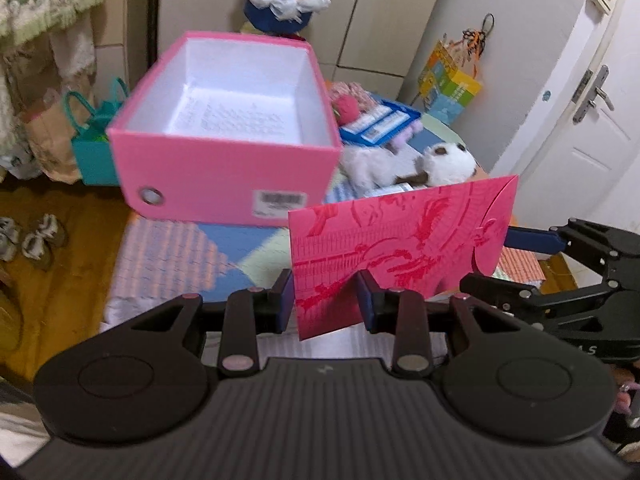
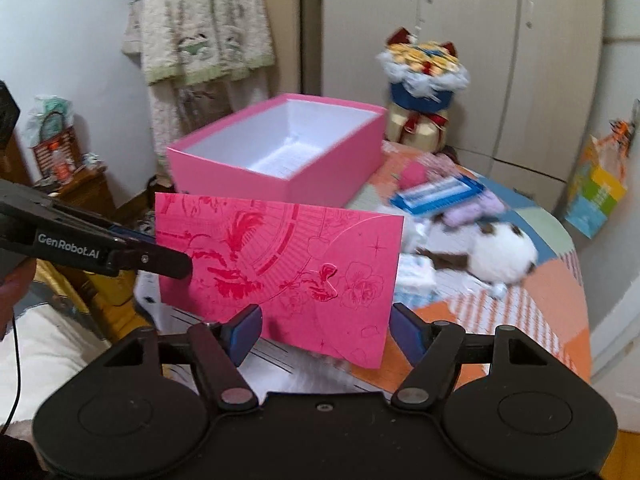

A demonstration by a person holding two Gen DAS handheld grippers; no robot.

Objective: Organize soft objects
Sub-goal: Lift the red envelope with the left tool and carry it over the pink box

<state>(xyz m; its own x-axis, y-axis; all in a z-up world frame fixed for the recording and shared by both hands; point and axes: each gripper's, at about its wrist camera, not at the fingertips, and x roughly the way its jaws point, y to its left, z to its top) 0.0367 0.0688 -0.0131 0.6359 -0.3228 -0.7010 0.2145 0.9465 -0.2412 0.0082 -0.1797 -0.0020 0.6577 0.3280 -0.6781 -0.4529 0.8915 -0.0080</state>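
A pink envelope [image 1: 400, 248] with red embossed drawings is held up in the air between both grippers. My left gripper [image 1: 326, 300] is shut on its lower left edge. In the right wrist view the left gripper's fingers [image 2: 160, 260] pinch the envelope [image 2: 280, 264] at its left side. My right gripper [image 2: 324, 330] is open, its jaws wide on either side of the envelope's lower edge; in the left wrist view it [image 1: 532, 248] reaches the envelope's right end. An open pink box [image 1: 224, 128], white inside, stands behind on the bed [image 2: 280, 148].
A white and brown plush toy [image 1: 436, 160] lies on the patchwork quilt [image 1: 192, 256] right of the box, with a blue packet [image 1: 380, 122], a pink pompom [image 1: 346, 106] and a purple soft item [image 2: 472, 210]. A decorated gift bucket [image 2: 424, 92] stands behind. Wardrobe and door lie beyond.
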